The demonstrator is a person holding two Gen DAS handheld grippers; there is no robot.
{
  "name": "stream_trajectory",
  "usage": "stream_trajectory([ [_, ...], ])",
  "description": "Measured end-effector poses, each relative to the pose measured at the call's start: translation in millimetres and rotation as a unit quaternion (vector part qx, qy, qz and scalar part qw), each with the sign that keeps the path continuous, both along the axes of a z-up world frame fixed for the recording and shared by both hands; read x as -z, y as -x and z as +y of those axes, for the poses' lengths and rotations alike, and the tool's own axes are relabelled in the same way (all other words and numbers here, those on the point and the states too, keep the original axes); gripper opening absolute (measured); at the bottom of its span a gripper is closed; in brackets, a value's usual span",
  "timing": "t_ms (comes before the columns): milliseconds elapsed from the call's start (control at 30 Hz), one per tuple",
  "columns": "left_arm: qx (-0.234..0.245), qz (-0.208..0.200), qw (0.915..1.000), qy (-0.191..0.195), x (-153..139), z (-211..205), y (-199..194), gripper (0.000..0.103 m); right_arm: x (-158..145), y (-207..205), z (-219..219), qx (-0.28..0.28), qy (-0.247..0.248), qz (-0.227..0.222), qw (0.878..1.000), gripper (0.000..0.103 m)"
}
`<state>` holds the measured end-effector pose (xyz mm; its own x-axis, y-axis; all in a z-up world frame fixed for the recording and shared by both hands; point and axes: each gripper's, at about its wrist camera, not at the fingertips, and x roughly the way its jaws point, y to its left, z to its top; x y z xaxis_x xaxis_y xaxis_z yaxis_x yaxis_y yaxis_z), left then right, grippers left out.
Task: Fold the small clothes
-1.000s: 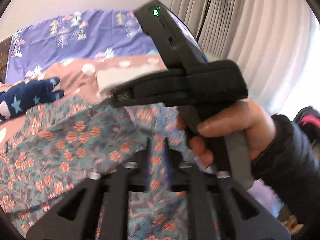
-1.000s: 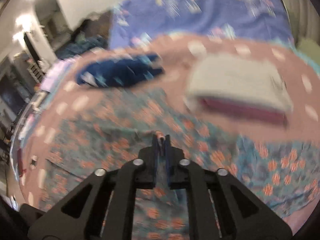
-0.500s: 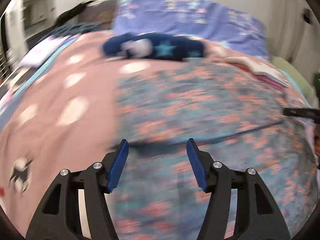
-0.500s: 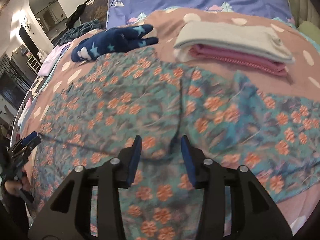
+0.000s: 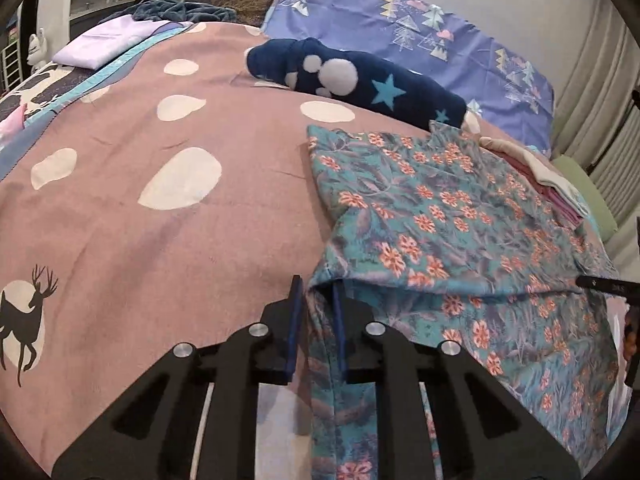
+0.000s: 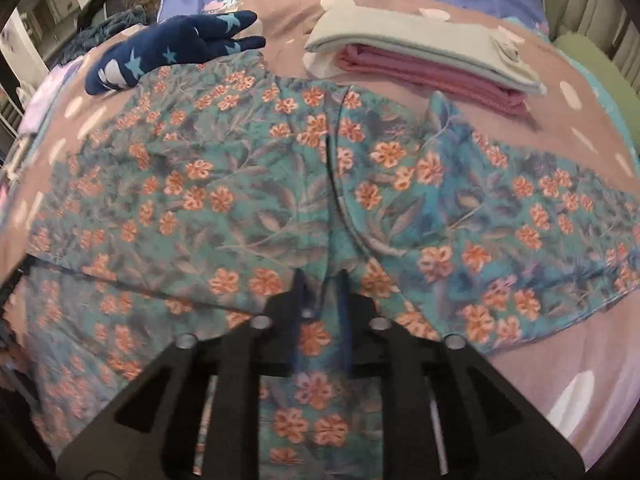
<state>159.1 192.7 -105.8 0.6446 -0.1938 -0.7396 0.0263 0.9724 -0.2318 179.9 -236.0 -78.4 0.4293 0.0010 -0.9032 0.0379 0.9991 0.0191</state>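
On pink blanket (image 5: pixel 120 240), gripper-pinched floral garment (image 5: pixel 440 208).

Pink blanketed bed (image 5: pixel 120 240), floral garment (image 5: pixel 440 216), folded stack (image 6: pixel 420 52)

No words, labels, brand names or numbers can be read in either view; the blanket (image 5: pixel 120 240) carries only pictures, a dark deer silhouette (image 5: pixel 24 320) and pale blobs, and the purple sheet (image 5: pixel 420 32) shows small tree and cloud shapes, none of them lettering. The dark bar (image 5: pixel 608 285) at the right edge of the left wrist view has a few tiny pale marks on it; they are too small to make out.
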Motion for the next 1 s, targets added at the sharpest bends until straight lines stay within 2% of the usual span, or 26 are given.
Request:
stream_trajectory([
  [33, 0.007, -0.003, 0.9999, 0.01, 0, 1, 1, 0.016, -8, 1, 4, 0.007, 0.022, -0.015, 1.0, 0.034],
  [67, 0.013, -0.005, 0.9997, 0.02, -1, 2, 1, 0.02, -17, 1, 10, 0.009, 0.029, -0.034, 0.999, 0.041],
  [100, 0.016, -0.006, 0.9994, 0.029, -1, 3, 1, 0.025, -29, 1, 17, 0.004, 0.027, -0.057, 0.998, 0.043],
  [133, 0.018, -0.007, 0.9992, 0.036, -1, 4, 3, 0.038, -43, -2, 31, -0.011, 0.018, -0.084, 0.996, 0.043],
  [167, 0.019, -0.012, 0.999, 0.039, -1, 4, 3, 0.043, -54, -5, 47, -0.03, 0.012, -0.097, 0.995, 0.043],
  [233, 0.031, -0.014, 0.9981, 0.051, -1, 3, 1, 0.043, -71, -19, 92, -0.093, -0.001, -0.11, 0.99, 0.043],
  [333, 0.044, -0.013, 0.9965, 0.071, 3, 1, -3, 0.043, -82, -40, 183, -0.211, -0.014, -0.112, 0.971, 0.039],
  [400, 0.046, -0.012, 0.9956, 0.081, 6, 2, -3, 0.041, -80, -53, 230, -0.256, -0.016, -0.102, 0.961, 0.027],
  [467, 0.037, -0.01, 0.9945, 0.098, 9, 9, -4, 0.029, -68, -71, 280, -0.294, -0.033, -0.067, 0.953, 0.023],
  [533, 0.026, -0.004, 0.9934, 0.112, 15, 14, -5, 0.024, -53, -90, 318, -0.308, -0.041, -0.039, 0.95, 0.023],
  [667, 0.021, -0.007, 0.9925, 0.12, 17, 17, -5, 0.024, -26, -126, 360, -0.316, -0.019, -0.025, 0.948, 0.036],
  [733, 0.021, -0.007, 0.9924, 0.121, 17, 17, -5, 0.023, -15, -142, 375, -0.312, -0.007, -0.019, 0.95, 0.038],
  [800, 0.019, -0.007, 0.9923, 0.122, 17, 18, -5, 0.021, -7, -153, 385, -0.308, 0.003, -0.015, 0.951, 0.046],
  [833, 0.015, -0.007, 0.992, 0.125, 18, 20, -5, 0.018, -2, -157, 390, -0.307, 0.016, -0.014, 0.952, 0.046],
  [867, 0.013, -0.007, 0.9914, 0.13, 18, 22, -5, 0.013, 3, -158, 394, -0.307, 0.027, -0.013, 0.951, 0.032],
  [900, 0.007, -0.008, 0.9906, 0.136, 19, 25, -4, 0.011, 9, -159, 400, -0.307, 0.054, -0.007, 0.95, 0.005],
  [933, 0.002, -0.011, 0.9906, 0.137, 19, 28, -2, 0.009, 15, -161, 403, -0.298, 0.072, 0.0, 0.952, 0.002],
  [1000, -0.015, -0.018, 0.9928, 0.117, 16, 28, 1, 0.008, 14, -165, 404, -0.273, 0.055, -0.016, 0.96, 0.002],
])
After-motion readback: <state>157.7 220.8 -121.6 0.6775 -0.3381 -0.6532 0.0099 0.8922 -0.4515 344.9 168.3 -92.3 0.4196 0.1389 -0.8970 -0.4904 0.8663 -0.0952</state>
